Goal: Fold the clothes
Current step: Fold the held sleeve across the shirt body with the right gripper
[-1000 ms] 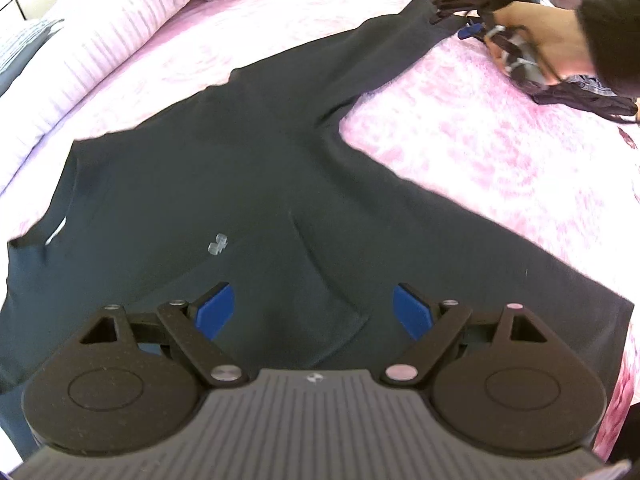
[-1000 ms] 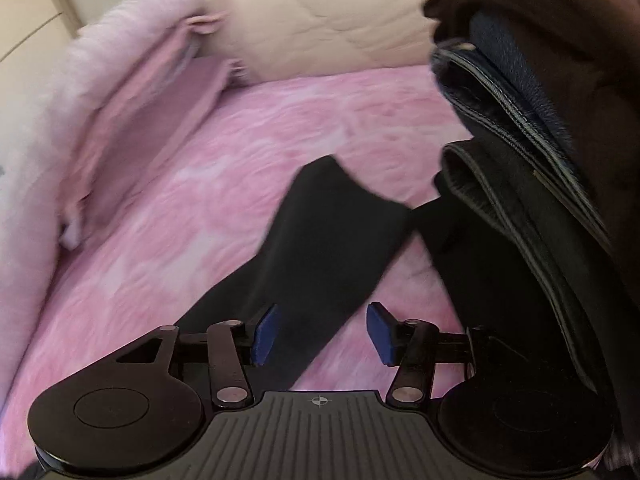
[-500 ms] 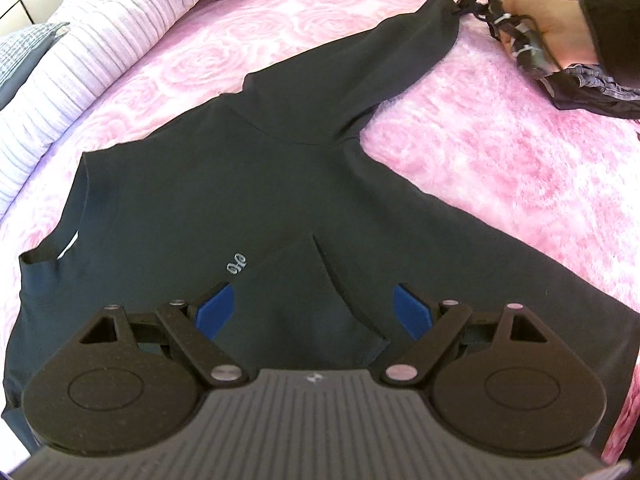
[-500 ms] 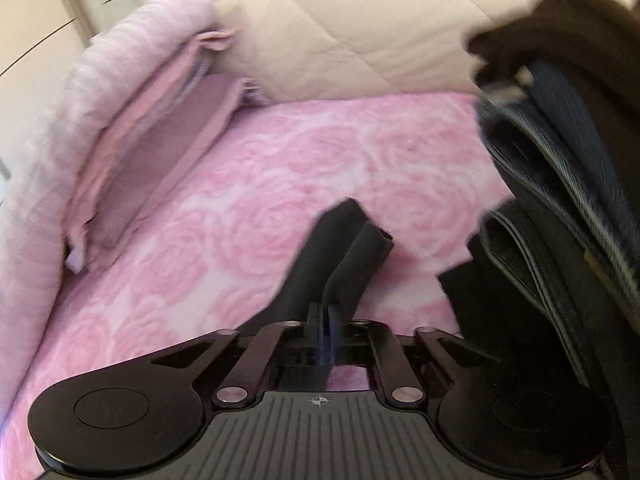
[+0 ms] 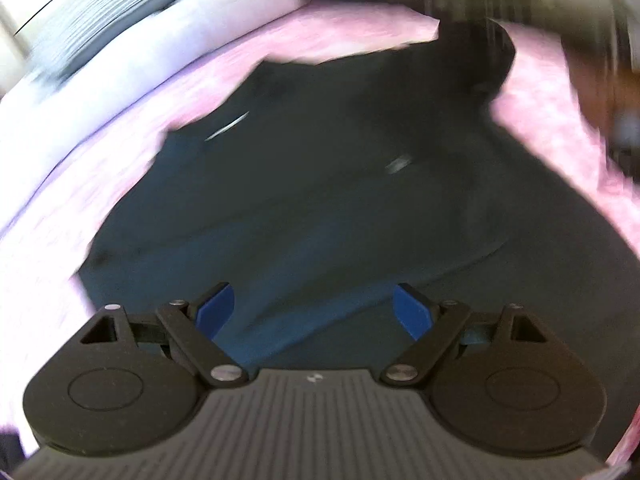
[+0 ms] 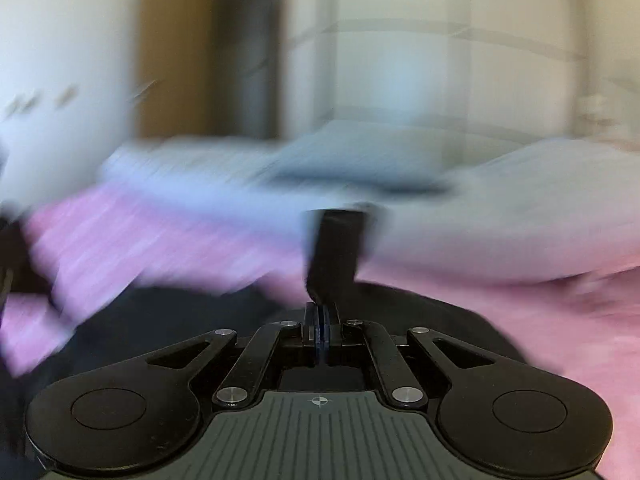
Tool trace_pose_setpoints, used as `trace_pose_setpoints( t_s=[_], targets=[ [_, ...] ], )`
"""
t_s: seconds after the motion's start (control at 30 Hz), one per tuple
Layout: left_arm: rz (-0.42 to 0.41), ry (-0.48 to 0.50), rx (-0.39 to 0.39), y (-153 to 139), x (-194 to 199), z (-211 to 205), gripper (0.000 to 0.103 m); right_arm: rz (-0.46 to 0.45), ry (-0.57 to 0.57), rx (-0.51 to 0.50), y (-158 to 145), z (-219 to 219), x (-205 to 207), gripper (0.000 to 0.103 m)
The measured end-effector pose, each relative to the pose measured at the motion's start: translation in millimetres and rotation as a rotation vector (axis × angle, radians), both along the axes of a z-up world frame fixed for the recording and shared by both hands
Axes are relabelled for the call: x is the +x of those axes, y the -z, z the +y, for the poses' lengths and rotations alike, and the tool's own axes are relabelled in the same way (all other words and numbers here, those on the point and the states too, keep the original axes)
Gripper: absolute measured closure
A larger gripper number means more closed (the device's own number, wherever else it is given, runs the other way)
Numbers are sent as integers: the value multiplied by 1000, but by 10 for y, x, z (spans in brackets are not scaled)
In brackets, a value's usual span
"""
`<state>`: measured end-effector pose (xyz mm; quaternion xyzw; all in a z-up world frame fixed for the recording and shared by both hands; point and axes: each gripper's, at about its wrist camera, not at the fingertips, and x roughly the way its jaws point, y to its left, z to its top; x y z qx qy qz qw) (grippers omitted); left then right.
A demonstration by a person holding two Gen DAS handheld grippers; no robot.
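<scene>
My left gripper [image 5: 314, 308] hangs low over the dark long-sleeved shirt [image 5: 320, 184], its two blue pads [image 5: 412, 310] spread wide apart with nothing between them; only the cloth of the shirt's body lies beneath the gap. The shirt is spread on the pink bedspread [image 5: 132, 128], filling most of the left wrist view, and a pale striped pillow [image 5: 132, 40] runs along the far left edge. Everything here is smeared by motion blur, so finer detail of the fabric is lost. At the upper right of that view a dark blurred mass sits over the far end of the shirt, and I cannot tell exactly what it is.

My right gripper [image 6: 322, 328] is clamped tight, the blue pads pressed together on a sleeve [image 6: 334, 248] of the same shirt. The sleeve stands up from the pinch as a dark strip, lifted off the bedspread [image 6: 560, 320], while the rest of the garment lies below and to the left of the fingers. This gripper points roughly level, toward pale pillows [image 6: 500, 216] and a blurred wall with a doorway [image 6: 240, 48] beyond.
</scene>
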<state>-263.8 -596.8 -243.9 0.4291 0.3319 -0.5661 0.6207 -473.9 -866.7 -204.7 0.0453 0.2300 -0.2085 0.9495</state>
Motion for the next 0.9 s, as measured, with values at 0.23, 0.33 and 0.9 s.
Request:
trace_pose_setpoints(
  t_s=[0.23,0.33,0.9],
  targets=[
    [14,-77,6,57,468,527,19,142,-87,54,373,372,500,102],
    [36,-92,-17,60,553,658,19,141,-57,33,239,294,596,102],
    [8,43,-73,168,758,893,19,210,-123,11,455,928,992,102]
  ],
)
